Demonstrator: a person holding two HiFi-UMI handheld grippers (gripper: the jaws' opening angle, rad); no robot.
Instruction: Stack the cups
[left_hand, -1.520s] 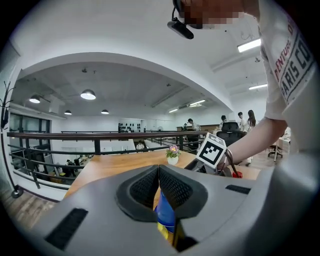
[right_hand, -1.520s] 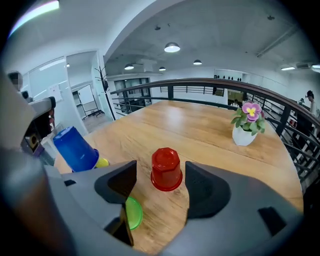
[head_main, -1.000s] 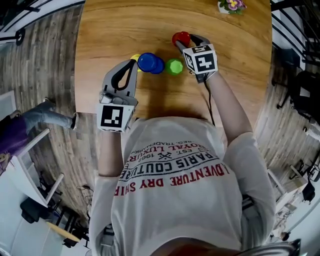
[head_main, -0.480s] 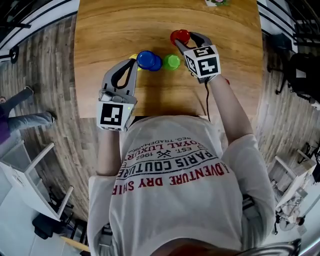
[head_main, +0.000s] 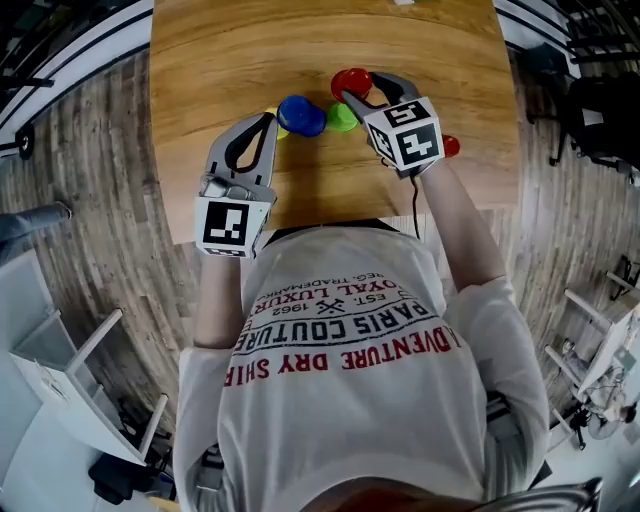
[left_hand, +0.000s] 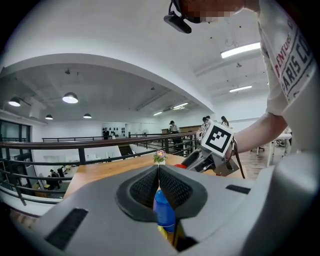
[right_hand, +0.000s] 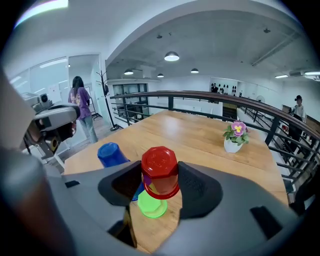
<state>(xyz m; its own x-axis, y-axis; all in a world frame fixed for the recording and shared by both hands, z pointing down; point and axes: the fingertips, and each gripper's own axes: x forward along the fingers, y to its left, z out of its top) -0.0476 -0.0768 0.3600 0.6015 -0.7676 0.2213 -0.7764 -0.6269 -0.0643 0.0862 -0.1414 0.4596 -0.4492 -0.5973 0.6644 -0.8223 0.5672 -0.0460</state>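
Pinching an upturned red cup (right_hand: 160, 169) between the fingers of the right gripper (head_main: 360, 88), one pad on each side, raised off the wooden worktop (head_main: 230, 50). Bits of purple and yellow at the cup's lower left edge, cannot tell what.

At 6 o'clock of it in the right gripper view, just under its rim, an upturned green cup (right_hand: 151, 205) standing on the worktop. At 10 o'clock, an upturned blue cup (right_hand: 111, 154), apart from the red one. At 2 o'clock, on the far side of the worktop, a small white pot of flowers (right_hand: 235, 136).

In the head view, green just beside blue at its 3 o'clock, red at 12 o'clock of green.

Left gripper (head_main: 268, 120) at 8 o'clock of the blue cup, fingers pressed together at the tips, nothing pinched. Through the slot under those tips in the left gripper view, the blue cup with a yellow thing (left_hand: 165, 233) below it. Same yellow right at the fingertip in the head view, touching or not unclear.

Small red thing (head_main: 451, 146) at 3 o'clock of the right marker cube (head_main: 405, 135), too small to name.

Beyond the worktop, a railing (right_hand: 200, 97) and a person (right_hand: 80, 107) standing.
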